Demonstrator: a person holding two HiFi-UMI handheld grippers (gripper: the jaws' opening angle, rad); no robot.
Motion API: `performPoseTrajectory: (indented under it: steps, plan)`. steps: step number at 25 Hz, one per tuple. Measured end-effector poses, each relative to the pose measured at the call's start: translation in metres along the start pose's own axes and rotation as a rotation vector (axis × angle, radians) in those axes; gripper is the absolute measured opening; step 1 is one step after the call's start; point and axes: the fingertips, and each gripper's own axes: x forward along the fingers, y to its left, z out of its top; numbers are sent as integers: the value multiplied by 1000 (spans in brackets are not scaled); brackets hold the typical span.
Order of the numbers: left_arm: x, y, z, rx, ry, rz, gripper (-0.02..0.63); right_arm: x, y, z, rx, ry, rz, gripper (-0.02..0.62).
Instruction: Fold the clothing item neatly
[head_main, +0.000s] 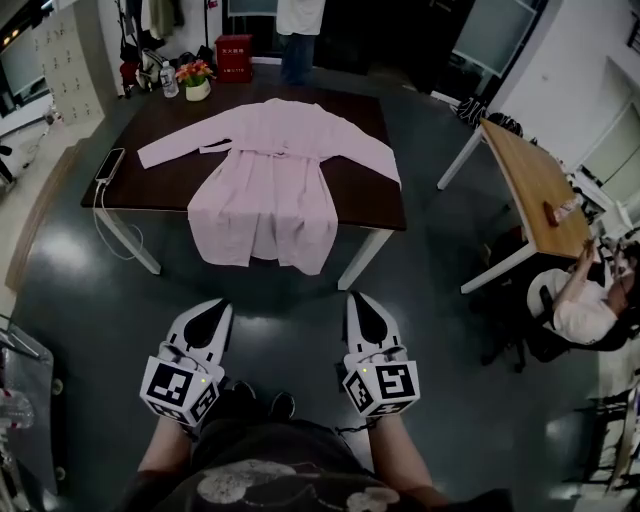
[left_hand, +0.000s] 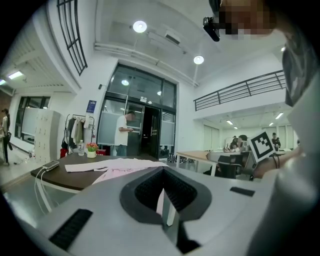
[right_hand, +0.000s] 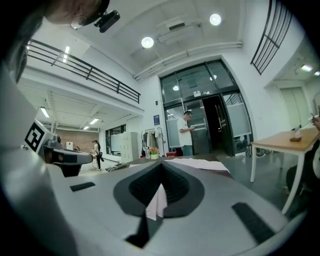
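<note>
At the far left of the dark counter (head_main: 372, 205) lies a phone (head_main: 109, 163) with a white cable (head_main: 103, 222) trailing over the edge; behind it, at the far corner, stand a water bottle (head_main: 168, 80) and a pot of flowers (head_main: 196, 80), with a red box (head_main: 234, 56) on the floor beyond; the left hand-held gripper (head_main: 212, 312) hovers over the floor short of the counter, its jaws pressed together with nothing between them; the pink garment (head_main: 268, 185) lies spread flat across the middle of the counter, collar toward the far edge, both sleeves stretched out sideways, a belt across the waist, and its hem hanging over the near edge; neither hand-held gripper touches it; a standing person (head_main: 298, 30) is at the far end of the counter; the right hand-held gripper (head_main: 365, 308) is held level beside the left one, well apart from the garment, jaws likewise closed and empty; further right stands a lighter wooden counter (head_main: 535, 190) set at an angle; a seated person (head_main: 585, 300) is at its near end.
</note>
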Motion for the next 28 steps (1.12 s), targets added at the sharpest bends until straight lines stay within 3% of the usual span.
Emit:
performPoseTrajectory:
  steps: [18, 28]
  plan:
    - [43, -7, 2, 39, 14, -42, 11, -17, -54, 6, 68, -56, -94, -11]
    - [120, 4, -2, 28, 45, -108, 10, 12, -120, -8, 107, -20, -223, -11]
